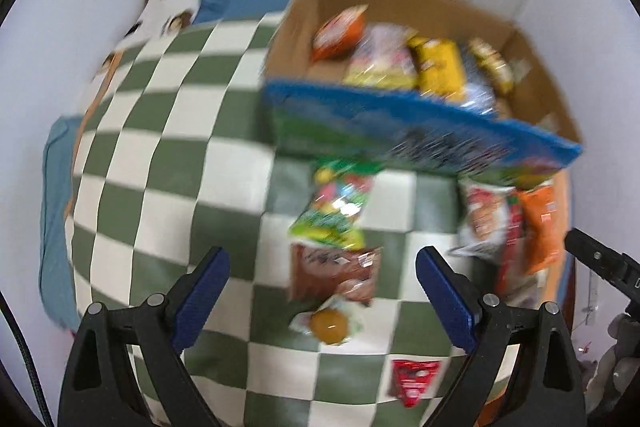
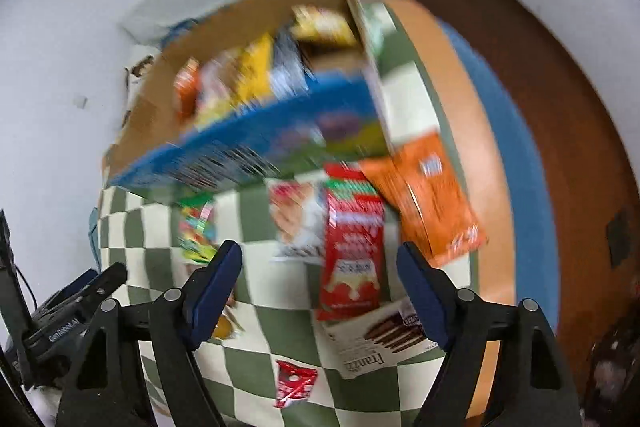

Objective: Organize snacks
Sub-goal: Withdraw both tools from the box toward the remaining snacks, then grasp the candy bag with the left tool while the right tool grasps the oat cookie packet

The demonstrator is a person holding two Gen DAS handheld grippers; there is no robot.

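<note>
We hold the left gripper [image 1: 322, 269] above the green-and-white checked cloth [image 1: 168, 115]. Its blue-padded jaws stand wide apart, with nothing clamped between them. Between and beyond them lie a brown chocolate-printed snack packet [image 1: 334, 277], a green multicoloured candy bag [image 1: 336, 211] and a small clear packet holding a round orange snack [image 1: 329, 325]. A small red sachet [image 1: 414, 381] lies nearer the camera, on the right.

We hold the right gripper [image 2: 320, 259] above the same cloth. Its jaws stand apart and grip nothing. A tall red snack box [image 2: 352, 255] lies on the cloth in the gap between them; the pads do not touch it. Just beside it lie a white pictured snack bag [image 2: 298, 219] on the left and an orange foil bag [image 2: 430, 195] on the right. A white biscuit box printed with chocolate wafers [image 2: 372, 339] lies partly under the lower end of the red box.

The open cardboard box with a blue printed front wall [image 1: 420, 131] stands at the far side of the cloth. It holds several snacks, among them an orange bag [image 1: 340, 31] and a yellow packet [image 1: 438, 67]. Both views are blurred; finer print cannot be read.

The left gripper's black body shows at the lower left edge of the right wrist view.
</note>
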